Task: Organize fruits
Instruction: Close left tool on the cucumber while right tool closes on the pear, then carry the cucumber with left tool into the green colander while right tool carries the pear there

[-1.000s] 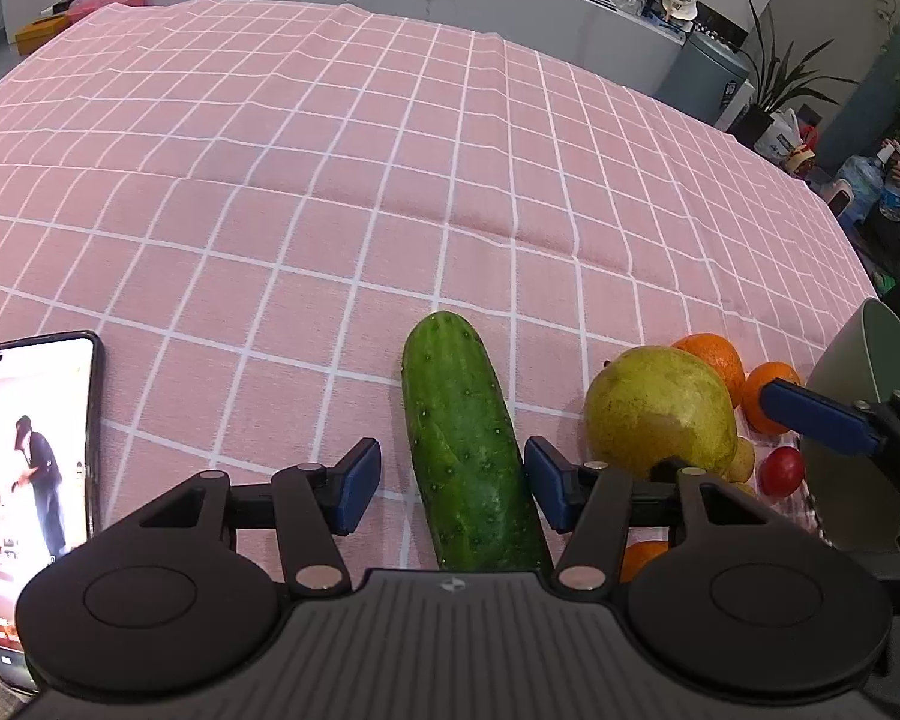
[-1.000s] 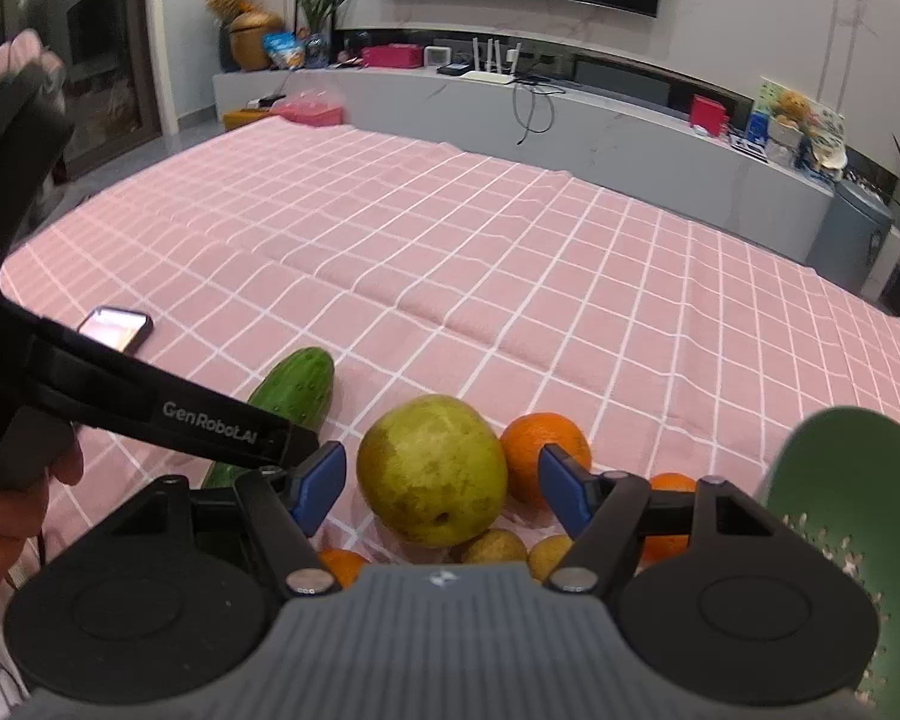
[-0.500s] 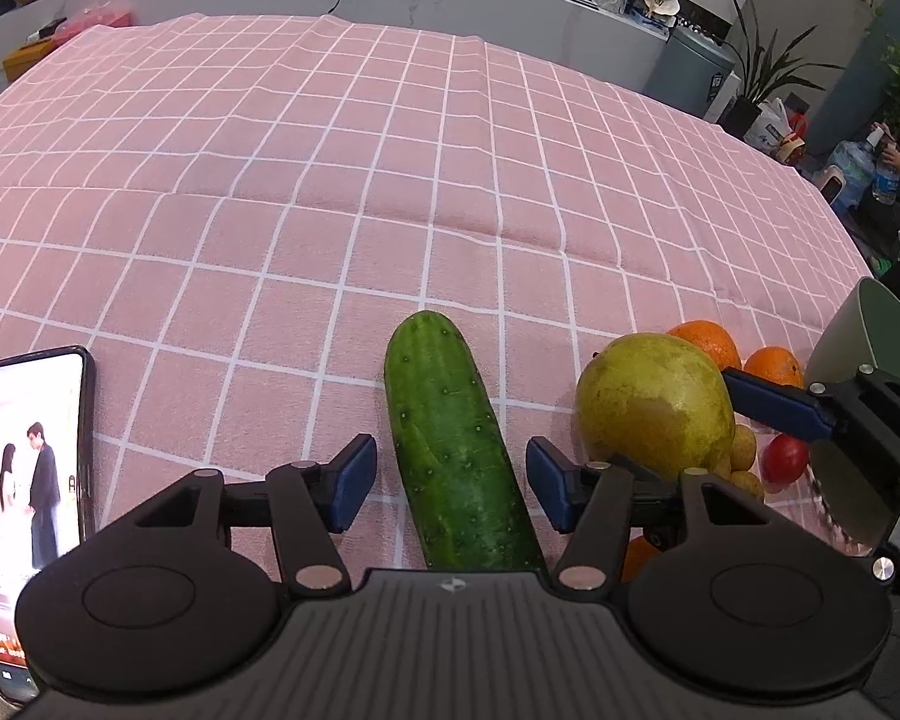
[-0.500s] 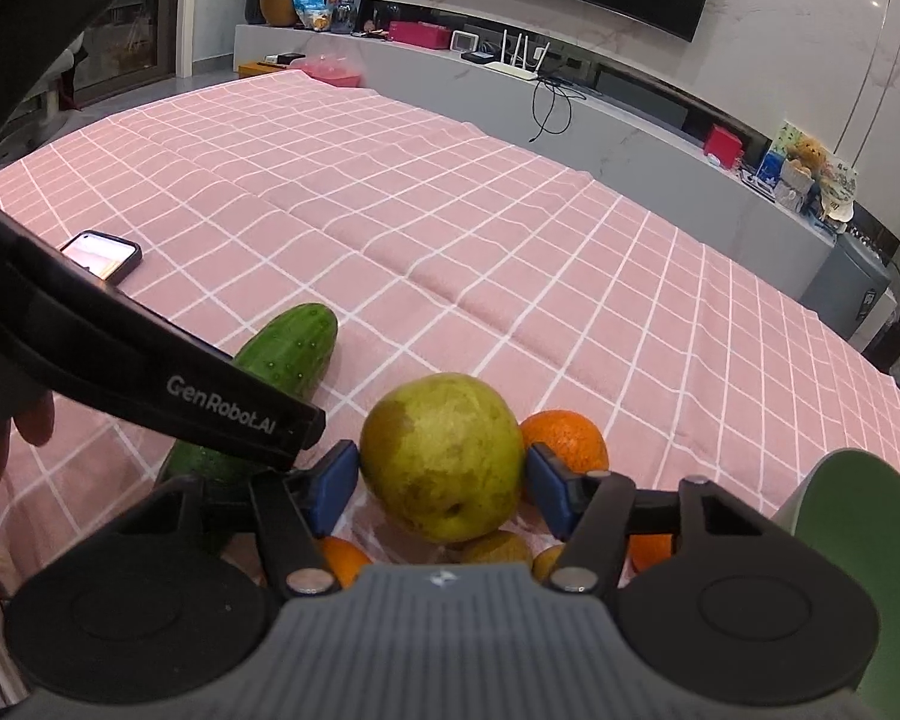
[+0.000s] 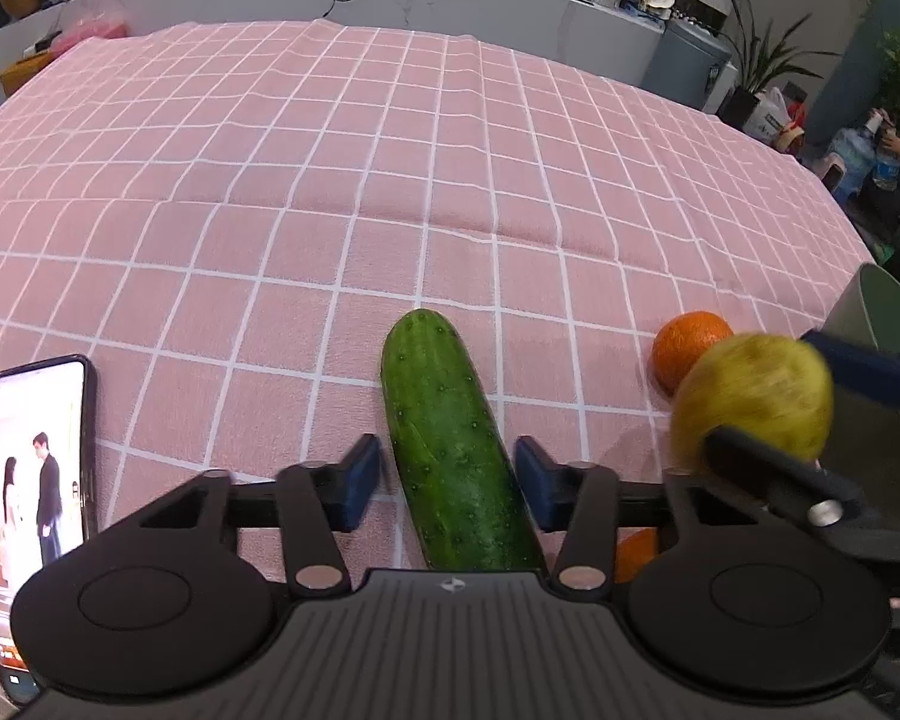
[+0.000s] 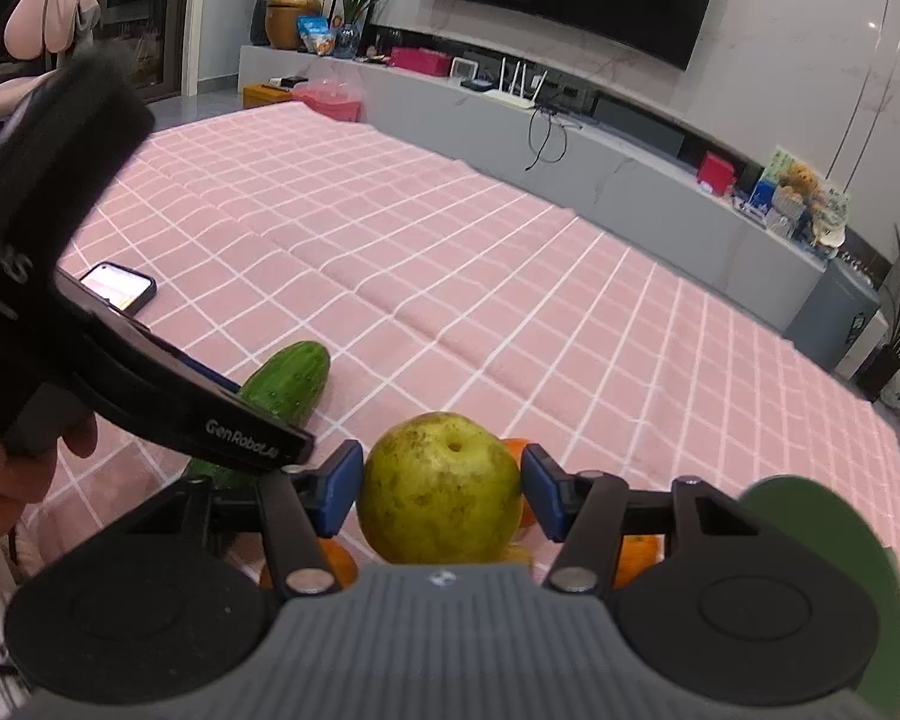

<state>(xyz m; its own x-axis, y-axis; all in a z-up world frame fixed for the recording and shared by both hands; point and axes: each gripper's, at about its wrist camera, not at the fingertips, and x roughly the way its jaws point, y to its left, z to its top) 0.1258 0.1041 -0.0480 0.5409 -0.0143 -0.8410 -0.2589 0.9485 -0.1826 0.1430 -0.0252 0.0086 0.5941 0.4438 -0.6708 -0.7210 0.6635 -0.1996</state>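
My right gripper point(image 6: 441, 483) is shut on a yellow-green pear point(image 6: 439, 487) and holds it above the cloth; the pear also shows blurred in the left wrist view point(image 5: 753, 396). My left gripper point(image 5: 447, 483) is open, its fingers on either side of a green cucumber point(image 5: 456, 450) lying on the pink checked cloth, without touching it. The cucumber shows in the right wrist view point(image 6: 285, 384) too. Oranges point(image 5: 687, 348) lie right of the cucumber, and more oranges point(image 6: 636, 555) show under the right gripper.
A green colander point(image 6: 828, 570) stands at the right, also at the left wrist view's edge point(image 5: 888, 324). A lit phone point(image 5: 33, 480) lies on the cloth at the left. The pink checked tablecloth point(image 5: 390, 150) stretches ahead. A grey counter stands behind.
My right gripper has closed on the pear and lifted it up and to the right. The left gripper has stayed open around the cucumber.
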